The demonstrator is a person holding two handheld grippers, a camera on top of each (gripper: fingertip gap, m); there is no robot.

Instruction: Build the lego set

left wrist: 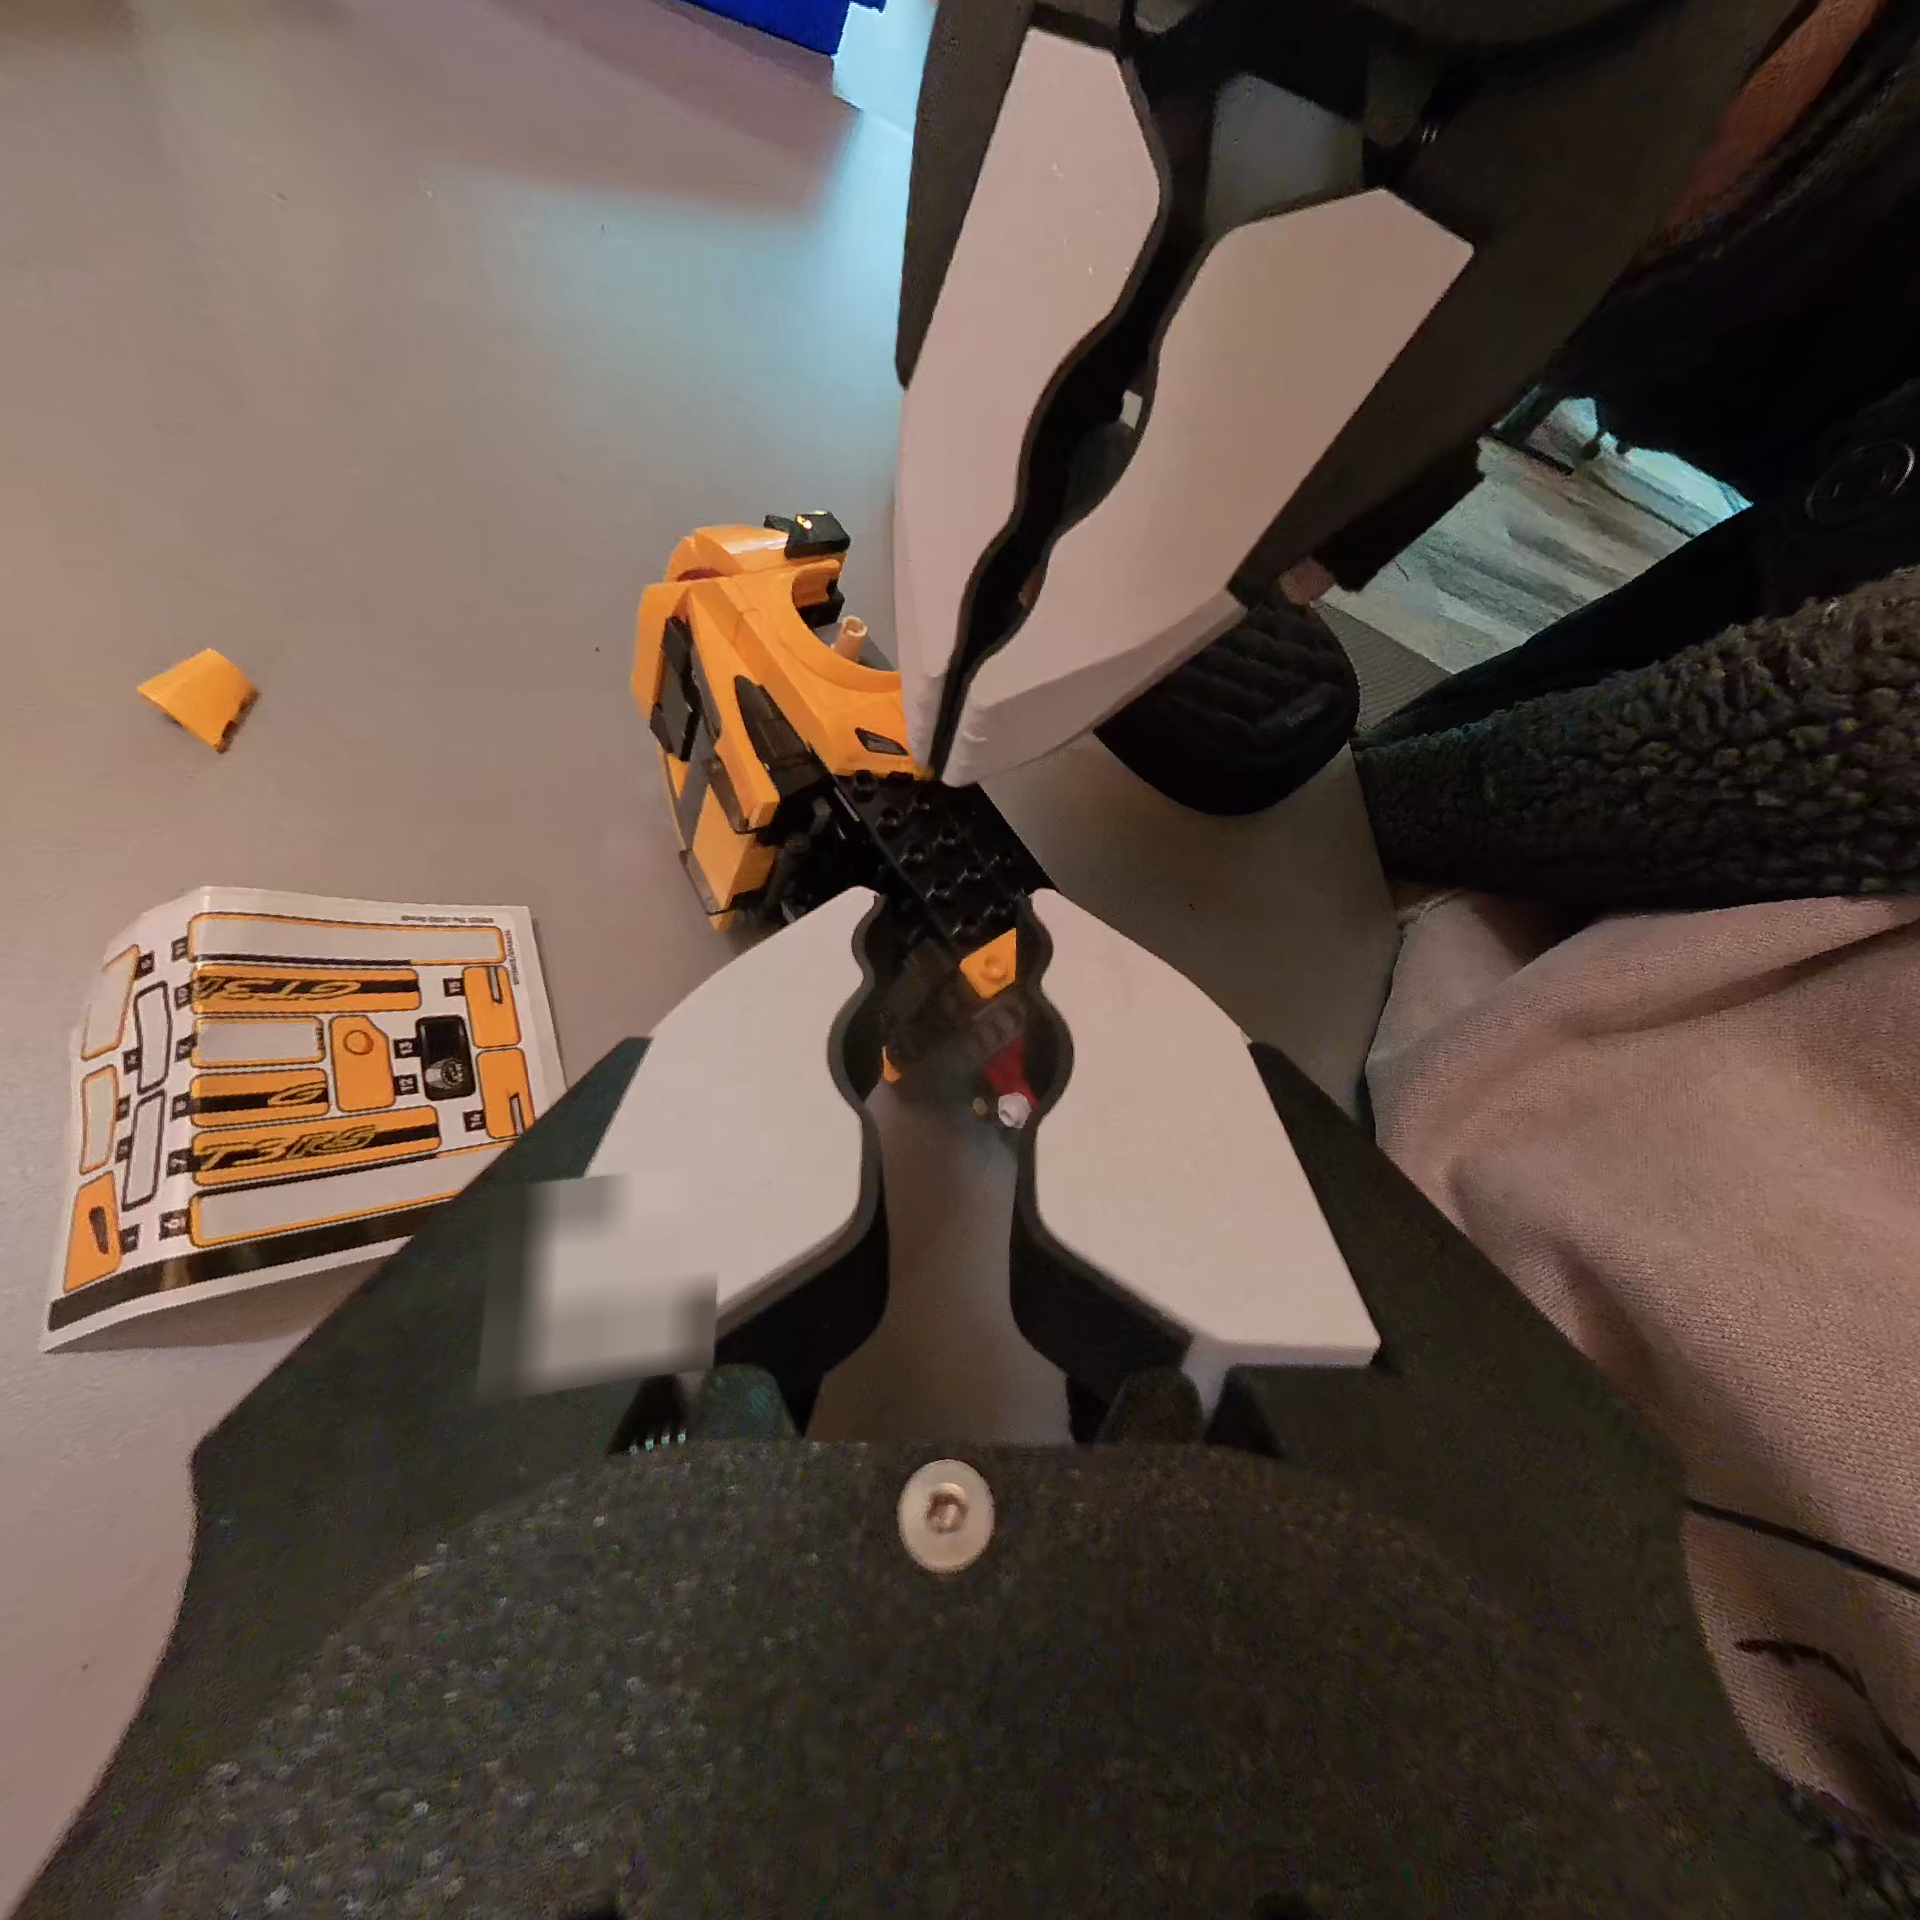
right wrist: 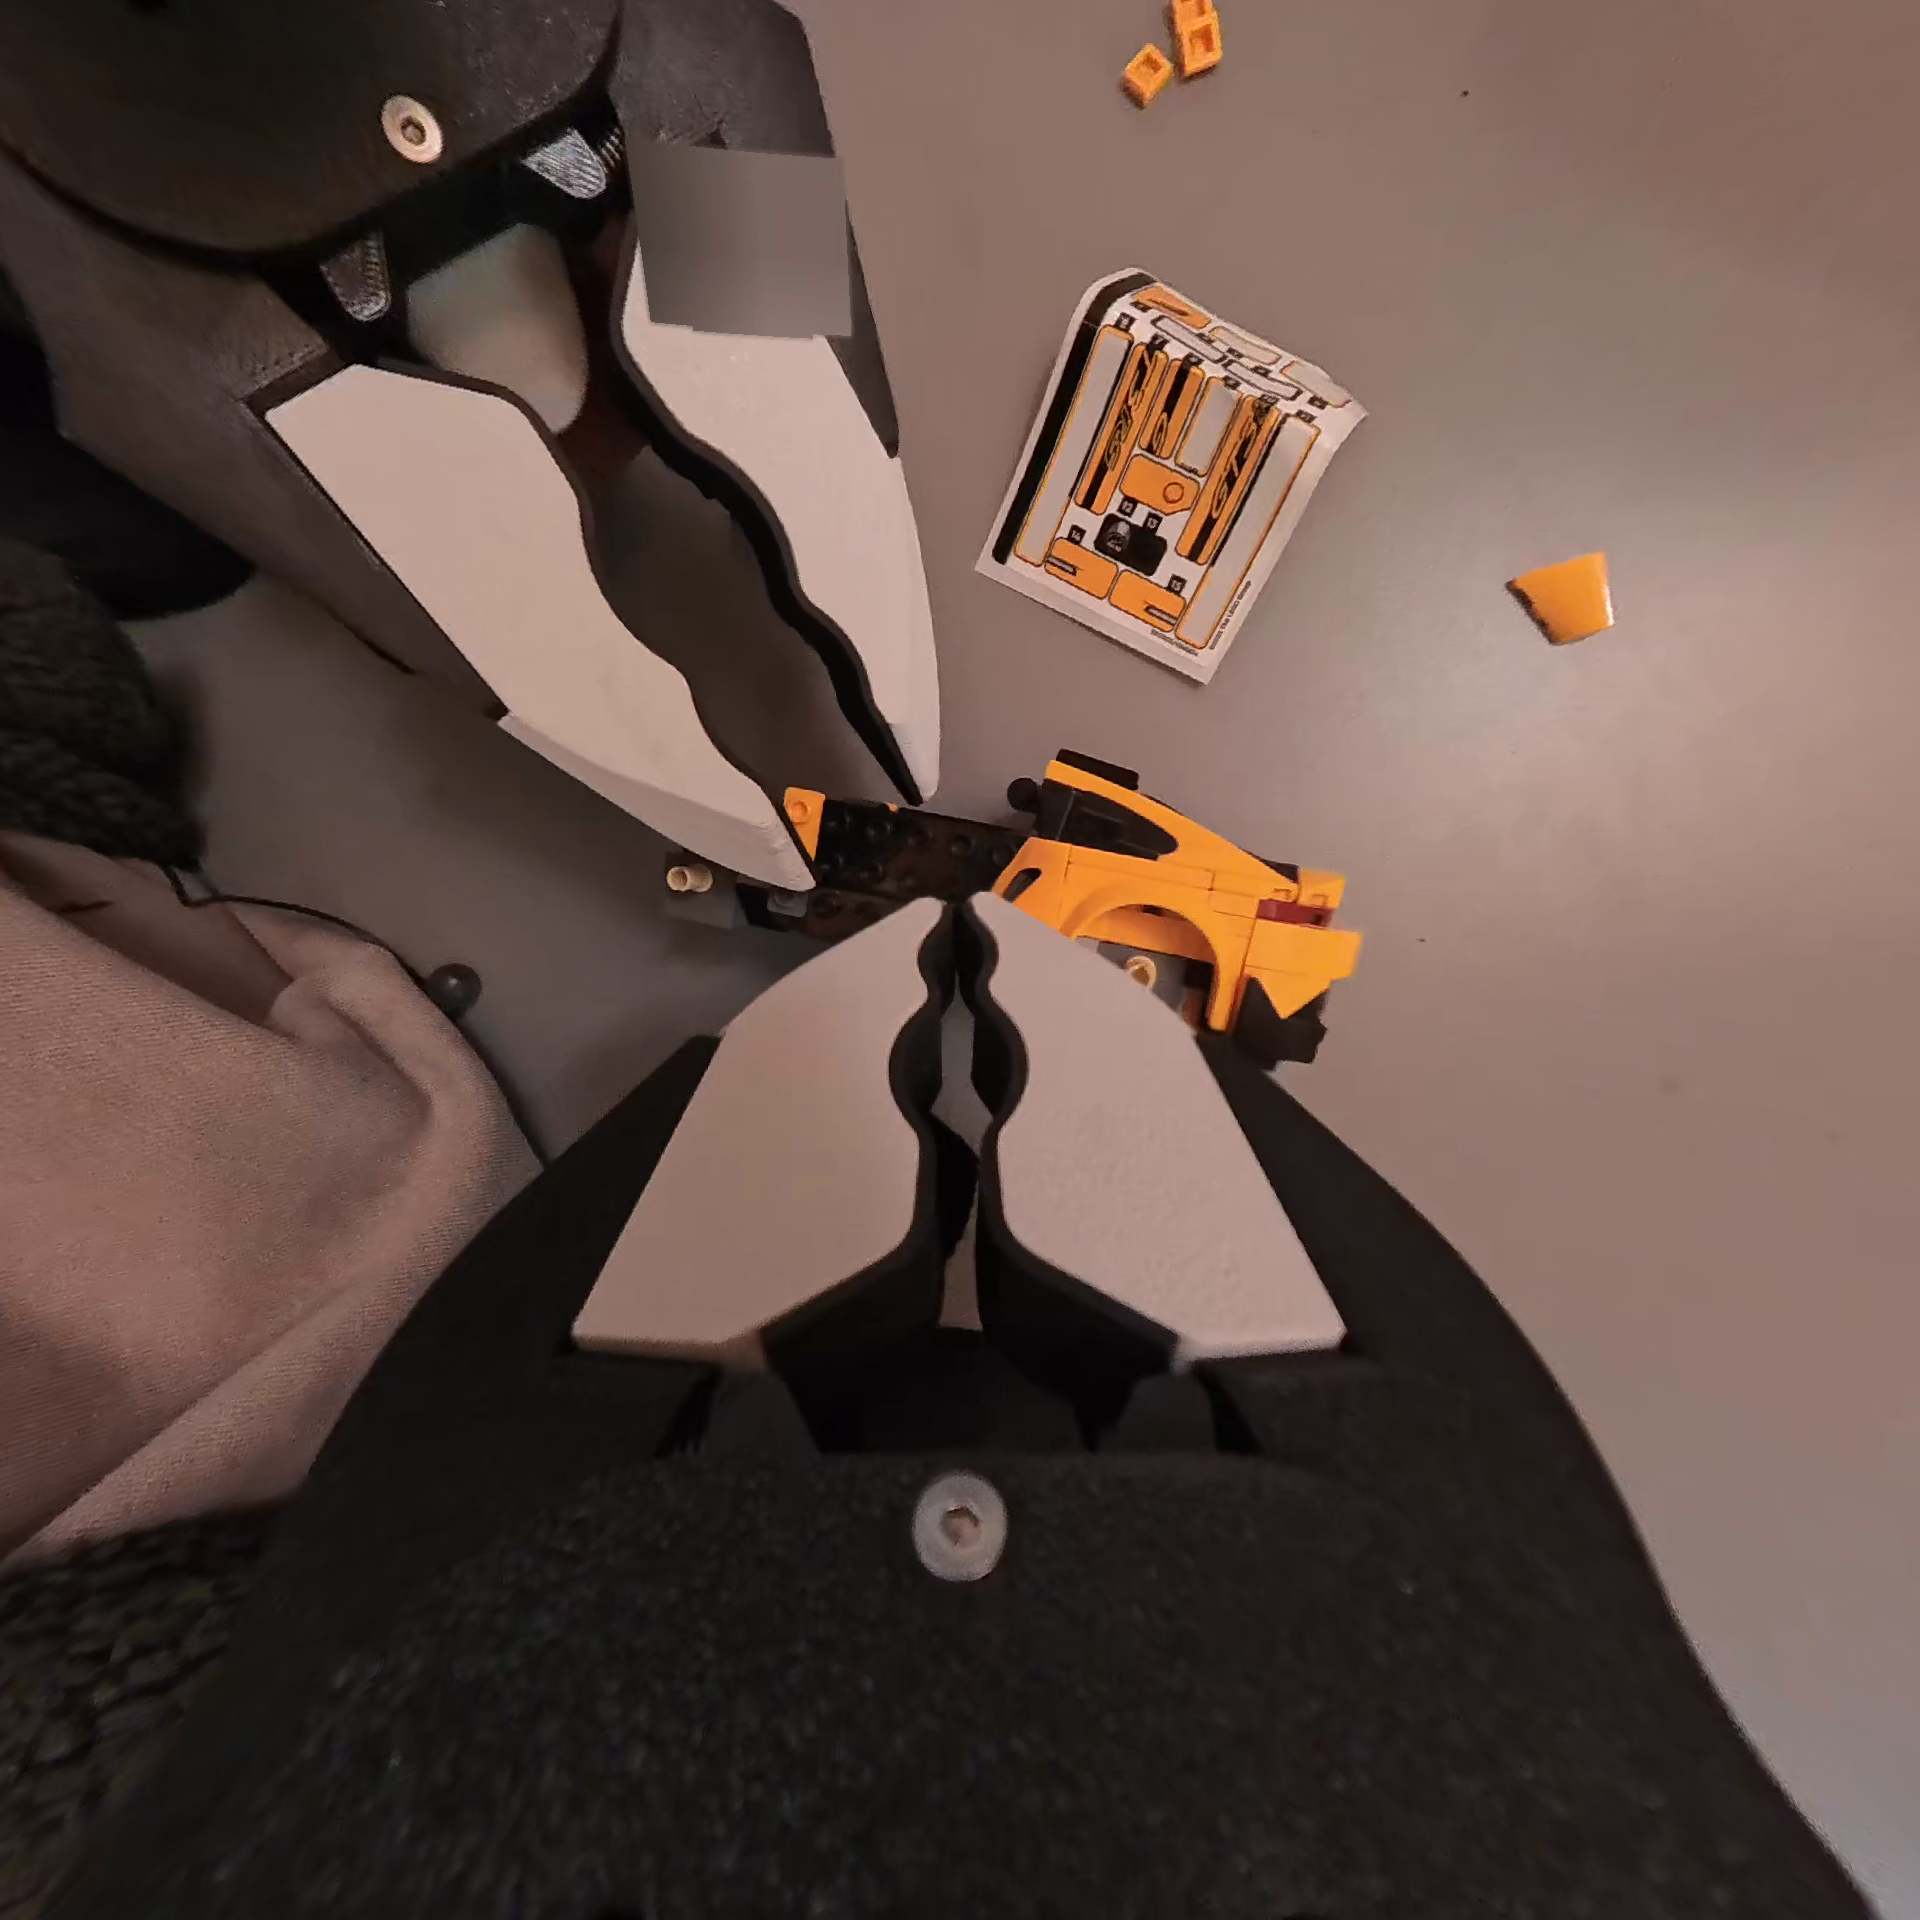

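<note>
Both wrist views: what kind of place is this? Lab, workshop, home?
Likely a hobby table or desk for brick building, home or lab unclear: a plain grey tabletop, a half-built orange brick car, a sticker sheet, and loose orange pieces.

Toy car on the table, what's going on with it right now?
A half-built orange and black brick car lies on the grey table. The left hand-held gripper is clamped on the black studded chassis end. The right hand-held gripper has its fingers shut, tips at the chassis side beside the orange body; whether they pinch anything isn't clear. A sticker sheet and loose orange pieces lie nearby.
</note>
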